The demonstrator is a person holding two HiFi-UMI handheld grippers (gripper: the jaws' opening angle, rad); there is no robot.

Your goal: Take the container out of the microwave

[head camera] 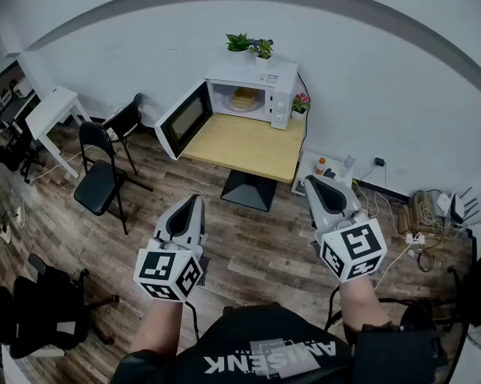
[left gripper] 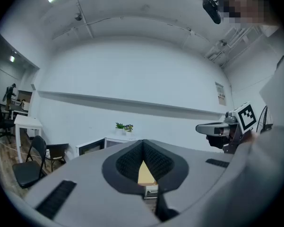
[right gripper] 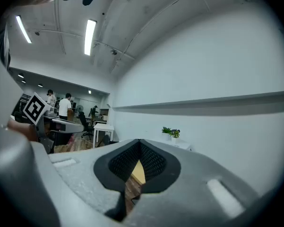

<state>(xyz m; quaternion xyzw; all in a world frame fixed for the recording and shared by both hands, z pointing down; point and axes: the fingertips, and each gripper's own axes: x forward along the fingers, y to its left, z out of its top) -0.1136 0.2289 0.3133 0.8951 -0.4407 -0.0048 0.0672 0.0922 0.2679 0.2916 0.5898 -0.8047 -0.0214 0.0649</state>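
Observation:
A white microwave [head camera: 252,94] stands at the back of a wooden table [head camera: 248,146], its door [head camera: 182,118] swung wide open to the left. Inside it sits a pale tan container [head camera: 244,98]. Both grippers are held level over the floor, well short of the table. My left gripper [head camera: 194,202] has its jaws together with nothing in them, and so does my right gripper [head camera: 314,181]. In the left gripper view the left gripper [left gripper: 143,142] points at the microwave [left gripper: 118,141]. The right gripper [right gripper: 139,141] also faces the table.
Two potted plants [head camera: 250,46] stand on the microwave and a small flower pot [head camera: 302,102] beside it. Black chairs [head camera: 100,178] and a white table [head camera: 52,110] stand at the left. Cables and a power strip [head camera: 424,214] lie on the floor at the right.

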